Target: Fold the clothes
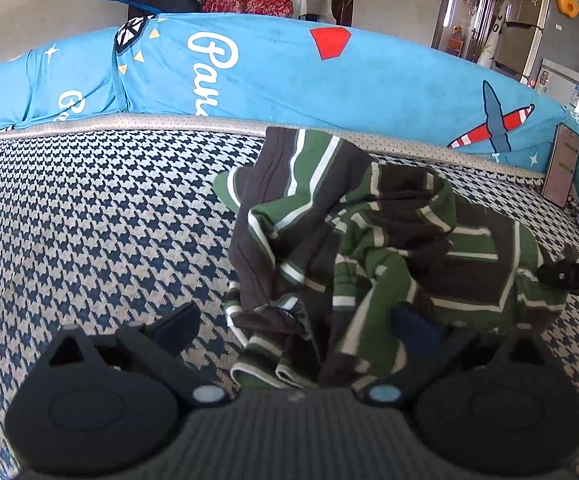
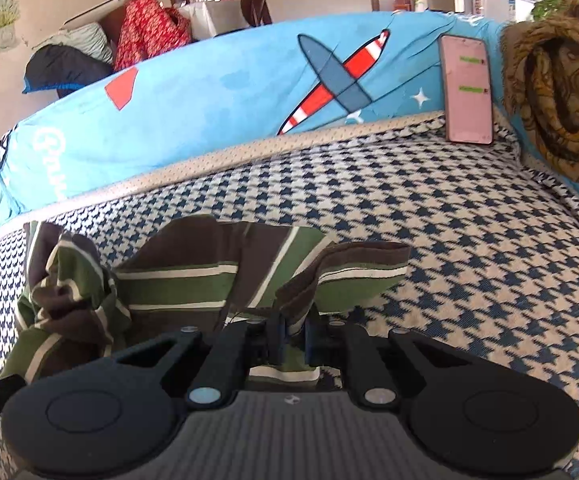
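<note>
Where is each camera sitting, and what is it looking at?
Left wrist: sits on the left gripper, looks forward over its open fingers at the crumpled striped shirt on the checked cover; the right gripper's tip pokes in at the right edge.
Right wrist: sits on the right gripper, looks along fingers shut on the shirt.
Shared: shirt, checked cover, blue cushion behind, and phone leaning on it.
</note>
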`<action>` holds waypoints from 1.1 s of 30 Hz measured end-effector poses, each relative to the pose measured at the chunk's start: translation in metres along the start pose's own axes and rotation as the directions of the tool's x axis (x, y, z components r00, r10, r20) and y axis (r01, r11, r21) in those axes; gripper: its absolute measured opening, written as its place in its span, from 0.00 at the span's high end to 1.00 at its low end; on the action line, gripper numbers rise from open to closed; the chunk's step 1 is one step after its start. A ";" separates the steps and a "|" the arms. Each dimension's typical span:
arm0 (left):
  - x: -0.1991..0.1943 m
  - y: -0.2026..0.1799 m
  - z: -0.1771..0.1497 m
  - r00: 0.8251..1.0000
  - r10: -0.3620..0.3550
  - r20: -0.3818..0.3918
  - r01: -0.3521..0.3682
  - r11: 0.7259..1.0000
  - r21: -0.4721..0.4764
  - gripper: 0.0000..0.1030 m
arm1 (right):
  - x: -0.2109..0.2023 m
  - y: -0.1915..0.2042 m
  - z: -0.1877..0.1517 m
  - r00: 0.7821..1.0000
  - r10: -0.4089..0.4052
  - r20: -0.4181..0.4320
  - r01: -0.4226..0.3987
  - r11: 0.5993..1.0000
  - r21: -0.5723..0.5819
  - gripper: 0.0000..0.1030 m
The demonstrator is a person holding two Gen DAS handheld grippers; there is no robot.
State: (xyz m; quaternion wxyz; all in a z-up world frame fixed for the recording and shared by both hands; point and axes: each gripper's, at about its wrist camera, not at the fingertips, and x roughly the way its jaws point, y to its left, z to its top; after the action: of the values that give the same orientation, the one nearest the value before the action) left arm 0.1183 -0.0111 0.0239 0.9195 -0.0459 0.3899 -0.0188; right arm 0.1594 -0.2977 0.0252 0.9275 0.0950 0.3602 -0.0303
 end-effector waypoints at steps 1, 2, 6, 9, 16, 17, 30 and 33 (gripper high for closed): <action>-0.002 0.000 0.001 1.000 0.001 0.011 -0.001 1.000 0.002 0.00 | -0.004 -0.005 0.003 1.000 -0.023 0.021 0.022 1.000 0.011 0.92; -0.001 0.000 0.000 1.000 0.003 0.009 -0.003 1.000 0.004 0.00 | -0.008 -0.010 0.006 0.998 -0.046 0.041 0.045 0.999 0.023 0.92; 0.002 -0.003 0.000 1.000 0.013 -0.001 -0.013 1.000 0.011 0.00 | -0.022 -0.025 0.015 0.966 -0.217 0.141 0.217 0.976 0.013 0.92; 0.004 -0.005 -0.001 1.000 0.016 -0.012 -0.016 1.000 0.015 0.00 | -0.030 -0.043 0.021 0.931 -0.321 0.173 0.317 0.947 0.050 0.92; 0.004 -0.007 -0.003 1.000 0.021 -0.007 -0.021 0.999 0.028 0.00 | -0.047 -0.069 0.028 0.901 -0.381 0.207 0.366 0.924 0.108 0.64; 0.004 -0.007 -0.003 1.000 0.020 -0.010 -0.020 0.999 0.026 0.00 | -0.051 -0.067 0.028 0.912 -0.342 0.227 0.330 0.940 0.091 0.62; 0.006 0.001 0.000 0.993 0.118 -0.005 -0.118 0.993 0.023 0.00 | -0.050 0.011 0.007 0.961 0.252 0.110 -0.230 0.956 -0.179 0.61; 0.006 0.006 0.001 0.992 0.122 -0.007 -0.122 0.992 0.018 0.00 | -0.048 0.032 -0.005 0.944 0.326 0.055 -0.306 0.923 -0.232 0.61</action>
State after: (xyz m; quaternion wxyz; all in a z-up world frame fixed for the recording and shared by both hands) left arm 0.1232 -0.0056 0.0202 0.9177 -0.0139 0.3956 0.0339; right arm 0.1245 -0.2658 0.0591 0.9407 0.0471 0.2978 0.1554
